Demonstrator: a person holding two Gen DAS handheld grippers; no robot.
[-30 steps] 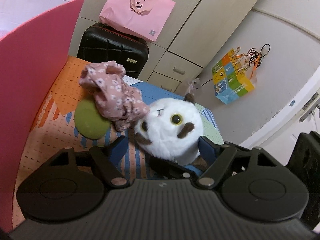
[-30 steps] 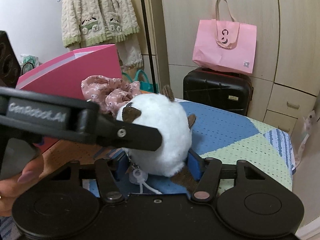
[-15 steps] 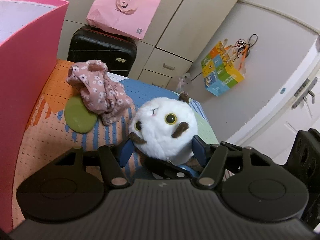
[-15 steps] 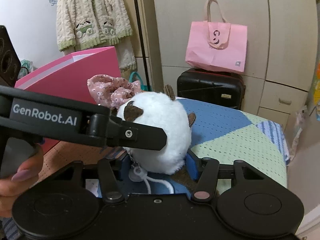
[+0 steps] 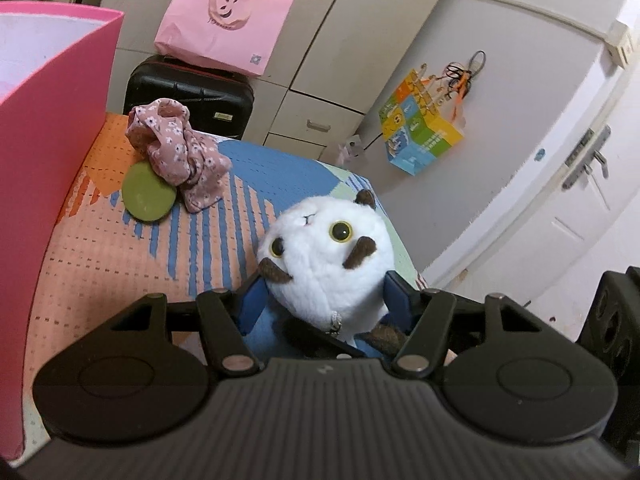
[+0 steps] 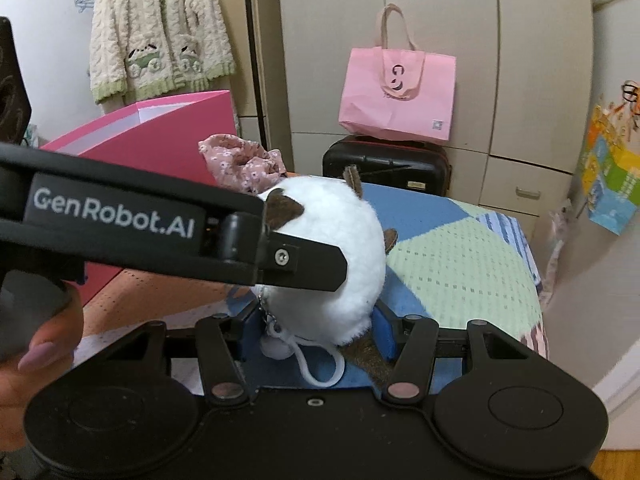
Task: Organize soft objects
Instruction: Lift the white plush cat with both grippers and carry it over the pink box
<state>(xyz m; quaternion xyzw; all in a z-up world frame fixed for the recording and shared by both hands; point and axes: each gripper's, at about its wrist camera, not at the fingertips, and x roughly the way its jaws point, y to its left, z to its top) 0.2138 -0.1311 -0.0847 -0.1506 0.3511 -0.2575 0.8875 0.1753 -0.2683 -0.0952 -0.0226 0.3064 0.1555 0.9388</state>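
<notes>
A round white plush cat (image 5: 328, 264) with brown patches and yellow eyes hangs just above the patchwork quilt (image 5: 120, 260). My left gripper (image 5: 326, 296) is shut on it, blue pads pressing its lower sides. In the right wrist view the same plush (image 6: 336, 240) sits between the blue pads of my right gripper (image 6: 316, 328), also shut on it, with its white loop dangling below. The left gripper's black finger (image 6: 304, 264) crosses the plush. A crumpled pink floral cloth (image 5: 176, 156) and a green round pad (image 5: 148, 192) lie farther back on the quilt.
A tall pink box (image 5: 52, 128) stands at the left on the bed. Behind the bed are a black suitcase (image 5: 188, 96) with a pink bag (image 5: 224, 32) on top, and cupboards. A colourful bag (image 5: 420, 136) hangs on the wall. A hand (image 6: 36, 356) holds the left gripper.
Both grippers have drawn back with the plush, away from the floral cloth and green pad. The left pads closed in on the plush's sides.
</notes>
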